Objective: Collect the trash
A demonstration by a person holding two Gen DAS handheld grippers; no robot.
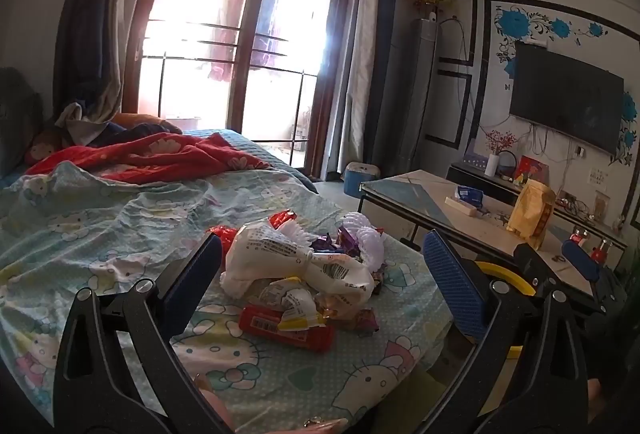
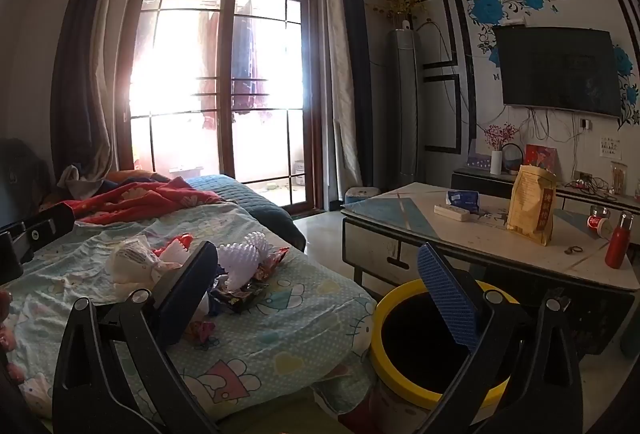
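Observation:
A heap of trash lies on the bed: a knotted white plastic bag, a red wrapper, white foam nets and small purple wrappers. My left gripper hovers just short of the heap, open, with nothing between its blue pads. In the right wrist view the heap lies left of centre. My right gripper is open and empty, spanning the bed's corner and the yellow-rimmed bin on the floor. The right gripper also shows at the right of the left wrist view, over the bin.
The bed has a cartoon-cat sheet and a red blanket further back. A low table right of the bin carries a yellow bag, a red bottle and a power strip. Floor runs between bed and table.

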